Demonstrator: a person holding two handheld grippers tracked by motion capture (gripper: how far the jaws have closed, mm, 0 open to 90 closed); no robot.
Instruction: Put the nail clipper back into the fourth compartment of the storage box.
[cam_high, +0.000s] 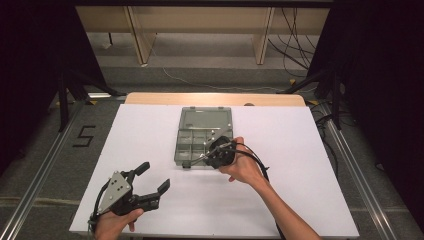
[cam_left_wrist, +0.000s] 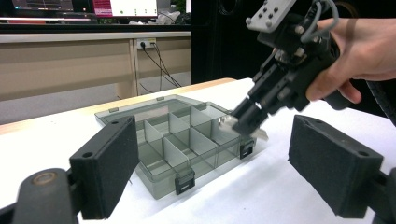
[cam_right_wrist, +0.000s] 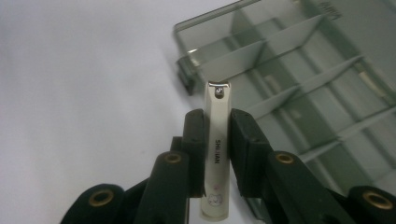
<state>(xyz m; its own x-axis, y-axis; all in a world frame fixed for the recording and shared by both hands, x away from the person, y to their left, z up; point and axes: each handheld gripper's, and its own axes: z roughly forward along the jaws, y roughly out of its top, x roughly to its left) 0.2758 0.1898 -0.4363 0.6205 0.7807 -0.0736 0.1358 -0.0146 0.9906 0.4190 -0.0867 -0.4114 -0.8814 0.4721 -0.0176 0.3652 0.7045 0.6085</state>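
Right tool (cam_right_wrist: 217, 154) gripping nail clipper (cam_right_wrist: 217, 140), above organizer box (cam_right_wrist: 299, 88) front edge

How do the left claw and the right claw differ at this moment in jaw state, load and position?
The left claw has its jaws spread wide with nothing between them; the right claw is shut on a silver nail clipper. The left claw sits low near the front edge of the white table, apart from the compartment box; the right claw is over the box's near right part. Both have black padded jaws and are hand-held.
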